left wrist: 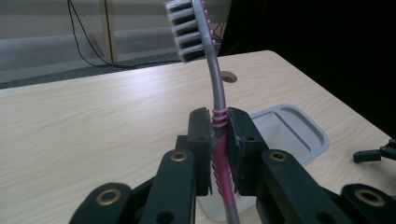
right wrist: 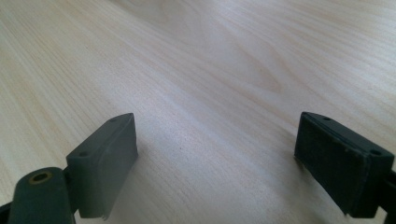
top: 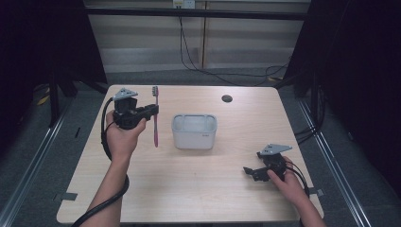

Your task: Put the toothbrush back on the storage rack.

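A grey tub (top: pixel 194 131) sits mid wooden table (top: pixel 198 189).

High view. Left gripper (top: pixel 152 111) raised over table (top: pixel 198 189), held in left hand (top: pixel 122 137); jaws closed on a pink toothbrush (top: pixel 155 118). Brush approx. upright, bristles at top, handle hanging below the jaws. Grey plate on top of gripper; cable loops from its rear down along the forearm.

Grey tub (top: pixel 194 131) sits just to the right of this gripper, apart from the brush, open side up.

Right gripper (top: pixel 250 171) low near table's right front, in right hand (top: pixel 287 182), jaws pointing left toward centre, well apart from tub. Jaw gap not clear at this res.

Dark round hole (top: pixel 227 98) in tabletop beyond tub.
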